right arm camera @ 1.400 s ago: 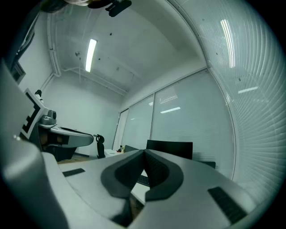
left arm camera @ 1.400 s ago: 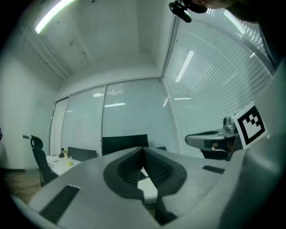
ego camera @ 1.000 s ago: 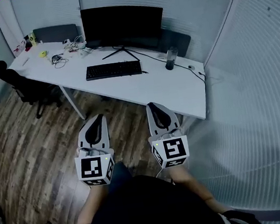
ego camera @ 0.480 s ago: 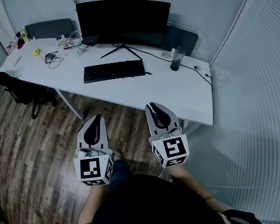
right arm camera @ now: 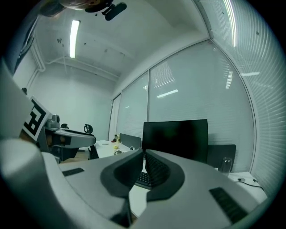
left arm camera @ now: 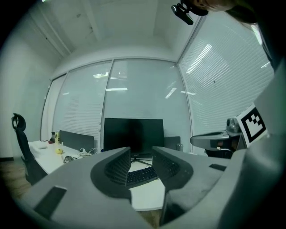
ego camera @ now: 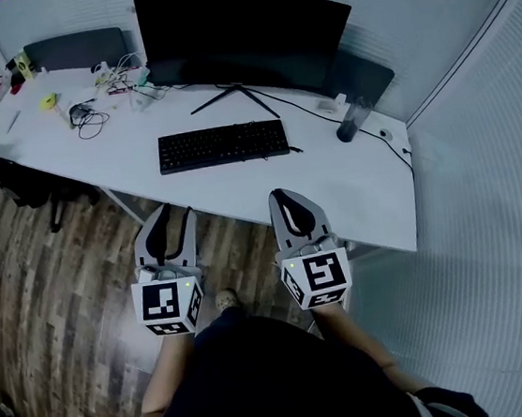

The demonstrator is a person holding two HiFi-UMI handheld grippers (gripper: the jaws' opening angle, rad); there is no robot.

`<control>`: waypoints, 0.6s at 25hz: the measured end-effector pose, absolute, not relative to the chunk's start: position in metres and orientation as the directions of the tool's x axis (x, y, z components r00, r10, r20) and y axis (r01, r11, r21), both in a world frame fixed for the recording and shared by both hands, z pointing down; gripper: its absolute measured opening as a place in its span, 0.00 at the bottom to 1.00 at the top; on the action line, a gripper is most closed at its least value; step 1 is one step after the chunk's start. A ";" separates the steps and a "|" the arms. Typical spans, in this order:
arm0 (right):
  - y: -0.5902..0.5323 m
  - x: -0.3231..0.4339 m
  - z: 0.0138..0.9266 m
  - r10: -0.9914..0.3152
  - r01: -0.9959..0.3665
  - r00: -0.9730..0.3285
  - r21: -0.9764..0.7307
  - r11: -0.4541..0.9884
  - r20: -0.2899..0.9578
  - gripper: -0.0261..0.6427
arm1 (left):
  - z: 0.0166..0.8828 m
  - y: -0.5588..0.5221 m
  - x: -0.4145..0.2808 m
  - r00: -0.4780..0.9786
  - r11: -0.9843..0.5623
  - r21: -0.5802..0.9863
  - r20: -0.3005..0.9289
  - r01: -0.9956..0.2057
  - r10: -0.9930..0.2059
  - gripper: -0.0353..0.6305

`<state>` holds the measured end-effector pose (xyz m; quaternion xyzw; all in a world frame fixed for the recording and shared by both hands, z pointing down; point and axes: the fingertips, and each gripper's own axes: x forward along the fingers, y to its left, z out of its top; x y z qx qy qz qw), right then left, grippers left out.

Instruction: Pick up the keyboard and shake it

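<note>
A black keyboard [ego camera: 223, 146] lies flat on the white desk [ego camera: 268, 188], in front of the dark monitor [ego camera: 239, 28]. My left gripper [ego camera: 162, 212] hovers level short of the desk's near edge; its jaws have just been opening and stand apart with nothing between them. Through that gap the keyboard [left arm camera: 140, 175] shows ahead. My right gripper [ego camera: 283, 195] hangs beside it at the desk edge, shut and empty. In the right gripper view the keyboard [right arm camera: 144, 179] peeks out behind the closed fingertips.
A dark bottle [ego camera: 352, 122] stands right of the keyboard, cables and small items [ego camera: 88, 109] clutter the desk's far left. An office chair [ego camera: 12, 177] sits left of the desk on the wood floor. Blinds and glass walls close in on the right.
Both grippers have come forward toward the desk, which now looms larger. The left jaws have parted from closed; the right jaws stay closed.
</note>
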<state>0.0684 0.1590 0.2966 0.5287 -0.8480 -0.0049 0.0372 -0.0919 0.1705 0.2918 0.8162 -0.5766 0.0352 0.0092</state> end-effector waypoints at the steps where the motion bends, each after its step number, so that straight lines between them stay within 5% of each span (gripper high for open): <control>1: 0.149 0.063 0.299 -0.899 -0.899 -0.434 0.046 0.437 0.061 0.08 | 0.295 0.159 -0.099 0.339 -0.341 -0.023 0.073 -0.940 -0.938 0.25; 15: 0.073 0.053 0.338 -0.925 -0.937 -0.335 0.037 0.347 0.180 0.08 | 0.360 0.074 -0.142 0.406 -0.398 0.079 0.192 -0.914 -0.894 0.32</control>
